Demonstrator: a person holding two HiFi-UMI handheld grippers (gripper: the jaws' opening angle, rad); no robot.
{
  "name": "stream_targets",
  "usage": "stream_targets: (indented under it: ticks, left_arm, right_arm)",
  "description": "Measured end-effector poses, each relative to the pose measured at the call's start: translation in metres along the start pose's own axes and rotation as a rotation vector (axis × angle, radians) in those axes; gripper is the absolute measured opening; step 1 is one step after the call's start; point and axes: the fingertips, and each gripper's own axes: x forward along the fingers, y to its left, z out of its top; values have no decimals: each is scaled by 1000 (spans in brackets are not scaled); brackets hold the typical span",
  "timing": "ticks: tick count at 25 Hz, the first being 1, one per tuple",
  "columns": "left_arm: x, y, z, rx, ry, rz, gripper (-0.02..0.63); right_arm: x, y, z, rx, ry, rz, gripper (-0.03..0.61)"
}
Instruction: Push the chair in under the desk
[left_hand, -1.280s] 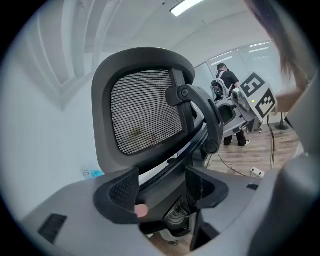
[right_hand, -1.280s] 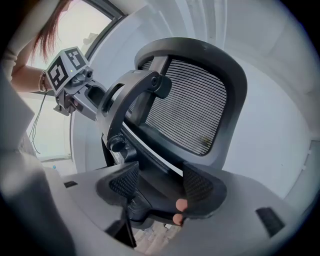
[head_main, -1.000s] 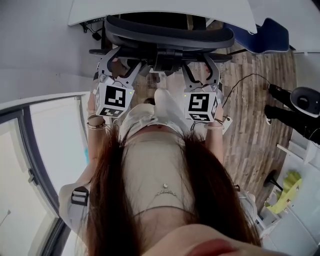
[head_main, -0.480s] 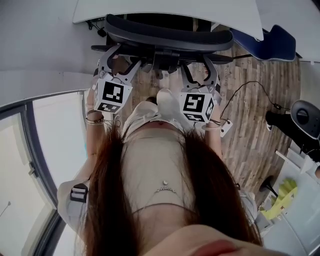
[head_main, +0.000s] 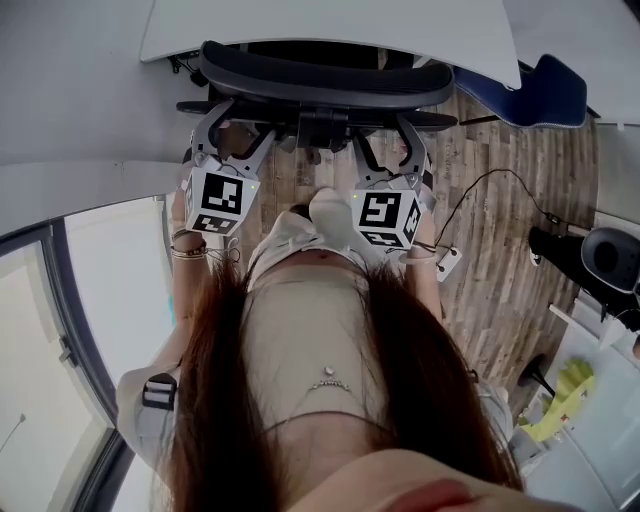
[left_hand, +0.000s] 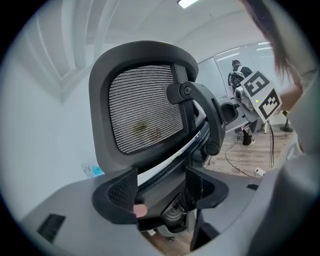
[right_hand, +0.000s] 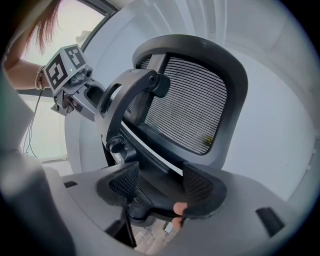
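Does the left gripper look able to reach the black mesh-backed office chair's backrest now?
Probably yes: the left gripper has its jaws apart around the lower back frame of the black mesh-backed office chair; nothing blocks it.

One chair (head_main: 320, 82), one desk (head_main: 330, 30), two grippers: left gripper (head_main: 236, 125), right gripper (head_main: 392, 140).

floor (head_main: 520, 250): wood planks | on it: chair (head_main: 320, 85), black cable (head_main: 500, 180), white plug (head_main: 448, 262)

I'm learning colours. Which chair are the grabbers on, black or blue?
The black mesh chair: the left gripper and right gripper straddle its back, jaws open. The blue chair stands apart.
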Motion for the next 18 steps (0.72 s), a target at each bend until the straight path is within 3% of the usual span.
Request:
stream_targets:
  ticks: [18]
  left_arm:
    - [13,14,0,1,0,28,288]
  right_arm:
    - [21,-7,4,-13,-17,10,275]
